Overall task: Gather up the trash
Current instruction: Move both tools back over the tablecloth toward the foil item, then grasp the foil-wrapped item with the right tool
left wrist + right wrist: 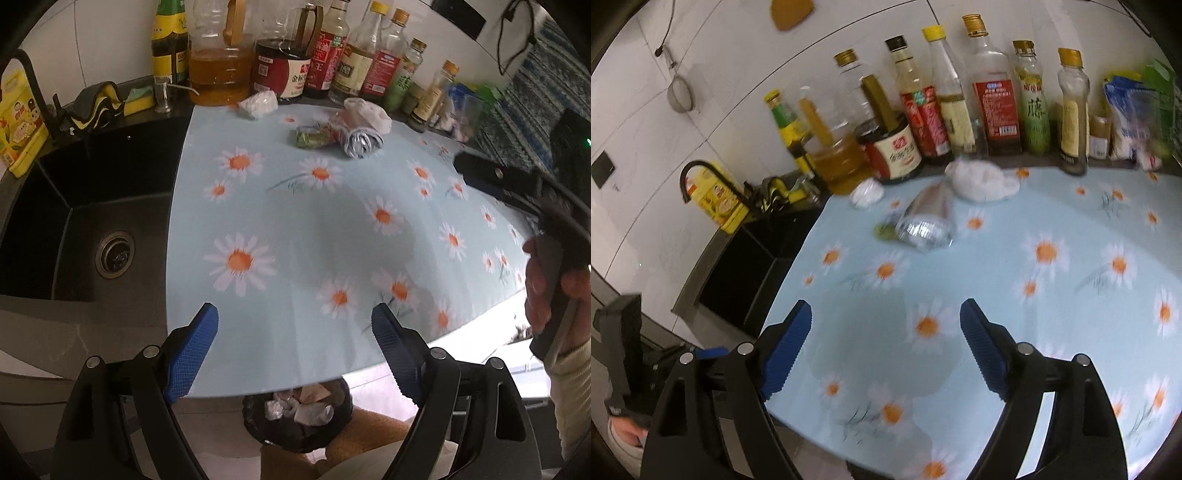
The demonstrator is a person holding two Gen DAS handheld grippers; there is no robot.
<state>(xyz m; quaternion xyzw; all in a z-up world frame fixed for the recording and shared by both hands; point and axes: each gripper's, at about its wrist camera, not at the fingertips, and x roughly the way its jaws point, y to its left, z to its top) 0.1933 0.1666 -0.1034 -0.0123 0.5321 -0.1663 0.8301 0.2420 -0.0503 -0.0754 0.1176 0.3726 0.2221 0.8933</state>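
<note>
Trash lies at the far side of the daisy-print cloth (pixel 295 221): a crumpled white tissue (pixel 258 104), a green wrapper (pixel 312 137), a silvery foil wrapper (pixel 360 142) and a white crumpled bag (pixel 369 110). In the right wrist view the foil wrapper (pixel 925 221), white bag (pixel 982 181) and tissue (pixel 867 195) lie ahead. My left gripper (pixel 293 321) is open and empty over the counter's near edge, above a black-lined trash bin (pixel 299 410) holding scraps. My right gripper (pixel 886 317) is open and empty over the cloth.
A black sink (pixel 88 229) lies left of the cloth, with sponges (pixel 136 98) and a yellow box (pixel 22 125) behind it. Several sauce and oil bottles (pixel 288 55) line the back wall. The right gripper's body (pixel 517 184) and hand show at right.
</note>
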